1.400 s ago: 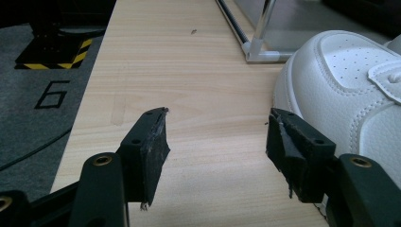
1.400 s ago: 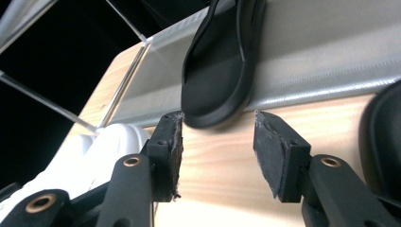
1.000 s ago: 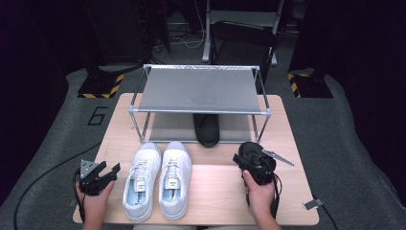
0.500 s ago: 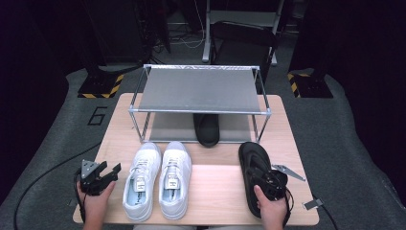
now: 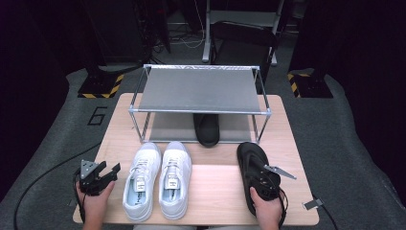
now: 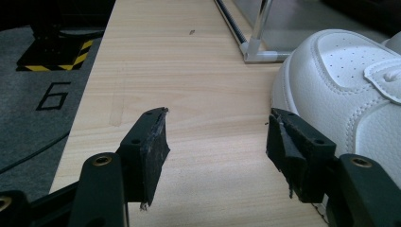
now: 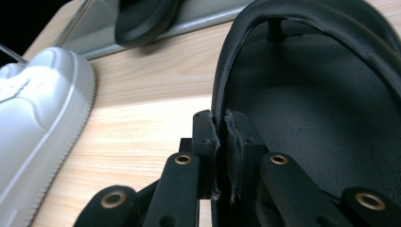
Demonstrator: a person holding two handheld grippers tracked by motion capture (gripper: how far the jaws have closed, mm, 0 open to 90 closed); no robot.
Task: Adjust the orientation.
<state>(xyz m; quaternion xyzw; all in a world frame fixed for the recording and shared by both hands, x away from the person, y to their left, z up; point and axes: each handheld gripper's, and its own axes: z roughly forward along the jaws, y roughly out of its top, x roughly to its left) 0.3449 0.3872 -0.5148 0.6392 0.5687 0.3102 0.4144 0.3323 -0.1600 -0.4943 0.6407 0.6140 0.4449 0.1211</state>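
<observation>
Right gripper view: right gripper (image 7: 222, 156) clamped on strap edge of black sandal (image 7: 321, 118), jaws having just closed onto it. Sandal flat on wooden table (image 5: 215, 187), right of white sneakers (image 5: 155, 179), near shoe rack (image 5: 198, 91). Left gripper (image 6: 215, 151) wide apart, holding nothing, beside left sneaker.

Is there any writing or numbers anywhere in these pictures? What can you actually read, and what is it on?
"6": a big dark numeral on the grey floor mat left of the table, also seen in the left gripper view.
Small tags on the tongues of the white sneakers: too small and blurred to read.
Yellow and black hazard stripes on the floor: a warning pattern, no words.
</observation>
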